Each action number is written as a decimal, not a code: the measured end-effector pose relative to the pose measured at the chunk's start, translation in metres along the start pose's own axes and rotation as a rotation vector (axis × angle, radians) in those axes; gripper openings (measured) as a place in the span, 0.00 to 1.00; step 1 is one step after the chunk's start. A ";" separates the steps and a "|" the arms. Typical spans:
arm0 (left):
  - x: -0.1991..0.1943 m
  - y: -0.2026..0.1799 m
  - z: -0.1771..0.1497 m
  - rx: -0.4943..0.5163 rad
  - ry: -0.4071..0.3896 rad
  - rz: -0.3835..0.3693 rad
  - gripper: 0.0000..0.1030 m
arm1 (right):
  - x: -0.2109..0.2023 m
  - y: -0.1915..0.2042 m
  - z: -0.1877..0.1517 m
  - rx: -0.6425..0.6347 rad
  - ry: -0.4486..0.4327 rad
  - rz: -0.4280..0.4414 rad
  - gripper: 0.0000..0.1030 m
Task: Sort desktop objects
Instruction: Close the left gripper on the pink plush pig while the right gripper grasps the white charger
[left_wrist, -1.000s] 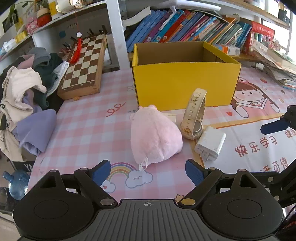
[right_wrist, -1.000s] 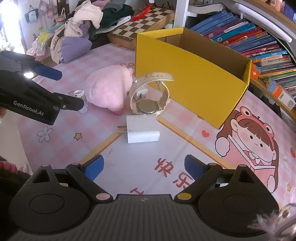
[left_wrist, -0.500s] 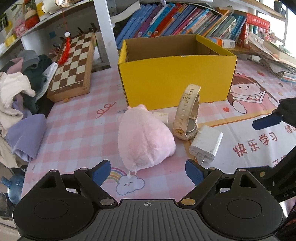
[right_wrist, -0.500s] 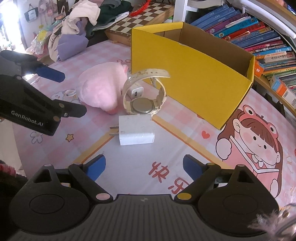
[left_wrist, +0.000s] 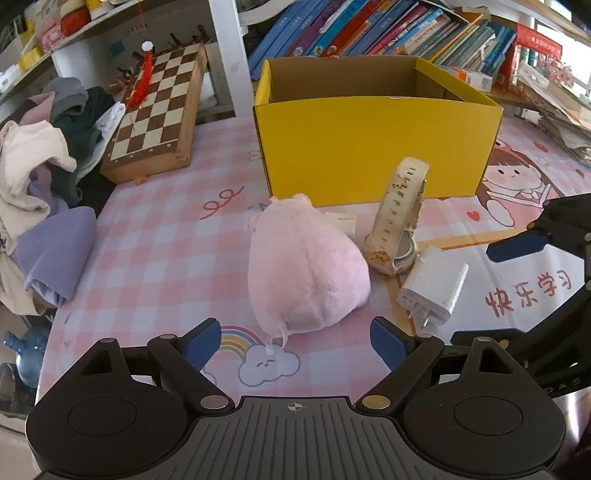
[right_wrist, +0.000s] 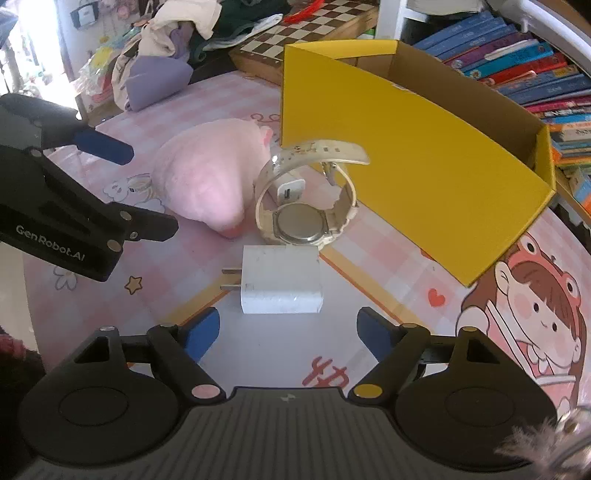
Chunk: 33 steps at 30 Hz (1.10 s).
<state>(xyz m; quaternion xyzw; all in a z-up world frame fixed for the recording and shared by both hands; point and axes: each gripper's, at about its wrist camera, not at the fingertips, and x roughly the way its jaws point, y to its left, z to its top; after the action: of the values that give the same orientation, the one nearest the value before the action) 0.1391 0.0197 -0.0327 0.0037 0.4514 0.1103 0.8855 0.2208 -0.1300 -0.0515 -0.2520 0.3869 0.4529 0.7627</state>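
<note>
A: How far along is the sorting?

B: Barely begun, I'd judge. The yellow cardboard box (left_wrist: 376, 136) at the far side shows nothing inside from here.

A: And what is left out?

B: The pink plush toy (left_wrist: 304, 269), the cream wristwatch (right_wrist: 306, 199) and the white charger plug (right_wrist: 280, 278) lie close together on the tabletop (left_wrist: 159, 236), just near of the box.

A: The claws?

B: The left claw (left_wrist: 295, 341) has its fingers apart, near of the plush. The right claw (right_wrist: 286, 332) is likewise spread and holding nothing, near of the charger.

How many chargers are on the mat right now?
2: a large white charger in front of the watch, and a smaller one behind the watch, beside the plush. Others may be hidden.
</note>
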 end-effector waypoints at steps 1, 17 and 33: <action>0.001 0.000 0.001 -0.004 0.001 0.001 0.87 | 0.002 0.000 0.001 -0.006 0.000 0.003 0.77; 0.018 -0.004 0.017 0.000 0.001 0.006 0.87 | 0.023 -0.005 0.009 -0.020 0.000 0.030 0.56; 0.036 0.008 0.026 -0.082 0.014 -0.048 0.87 | 0.019 -0.006 0.007 0.012 0.009 0.048 0.47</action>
<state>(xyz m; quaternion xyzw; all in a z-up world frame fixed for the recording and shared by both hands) 0.1788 0.0369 -0.0448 -0.0444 0.4526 0.1076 0.8841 0.2343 -0.1178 -0.0632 -0.2401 0.3988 0.4676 0.7514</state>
